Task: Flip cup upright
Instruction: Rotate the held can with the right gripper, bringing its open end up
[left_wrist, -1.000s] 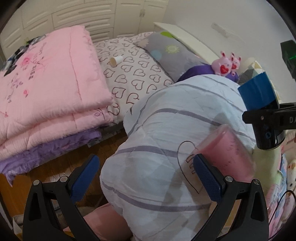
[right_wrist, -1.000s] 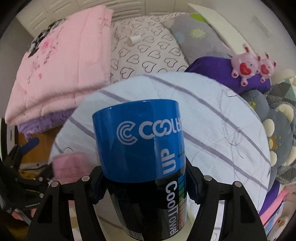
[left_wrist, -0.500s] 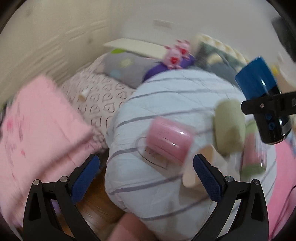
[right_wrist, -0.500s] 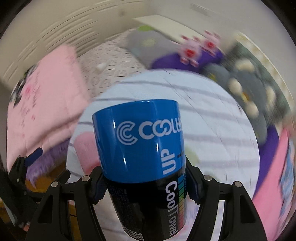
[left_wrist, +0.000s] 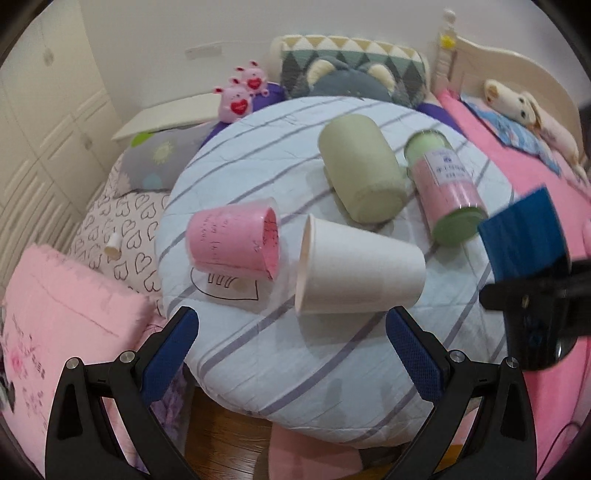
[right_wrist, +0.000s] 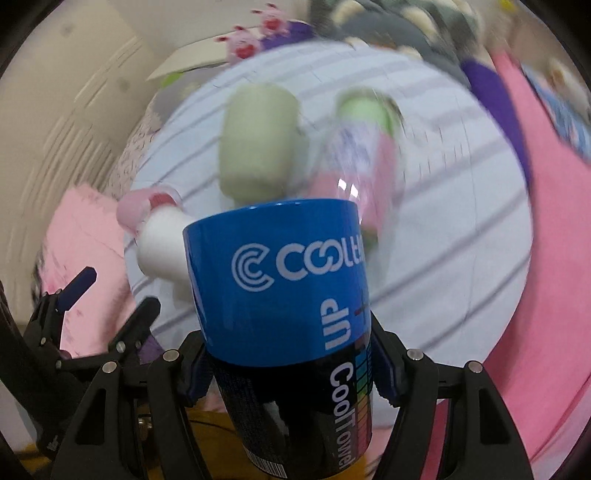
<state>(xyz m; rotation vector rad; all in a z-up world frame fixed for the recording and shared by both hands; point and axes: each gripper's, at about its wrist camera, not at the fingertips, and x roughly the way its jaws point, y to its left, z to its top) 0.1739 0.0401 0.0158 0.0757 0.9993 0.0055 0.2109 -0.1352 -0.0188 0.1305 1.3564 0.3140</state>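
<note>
Left claw (left_wrist: 291, 350): jaws spread wide, holding nothing, poised over the near edge of the striped quilt (left_wrist: 332, 369). One second ago its view faced the pink blanket (left_wrist: 55, 332) and the quilt's side; it now looks down on the quilt top, and all four containers have come into sight.

Right claw (right_wrist: 291, 369): clamped on the blue can (right_wrist: 280, 280), as in both earlier frames; the can's position in the grip is unchanged. The background of this view is motion-blurred. In the left view the can (left_wrist: 524, 236) shows at the right edge.

Task item, white cup (left_wrist: 358, 271): plain paper, tapered, unmarked. It lies on its side on the quilt, just beyond the left claw. Long axis runs roughly left to right in the left view; the open mouth faces left, the narrow base right.

Just left of it, the pink cup (left_wrist: 232, 240) also lies on its side, mouth toward the white cup's rim, near it; contact cannot be determined.

Farther back, a green roll (left_wrist: 360, 170) and a pink-and-green bottle (left_wrist: 443, 188) lie side by side.

Beyond the quilt: pillows (left_wrist: 351, 66) and pink plush toys (left_wrist: 243, 92) against the wall.
</note>
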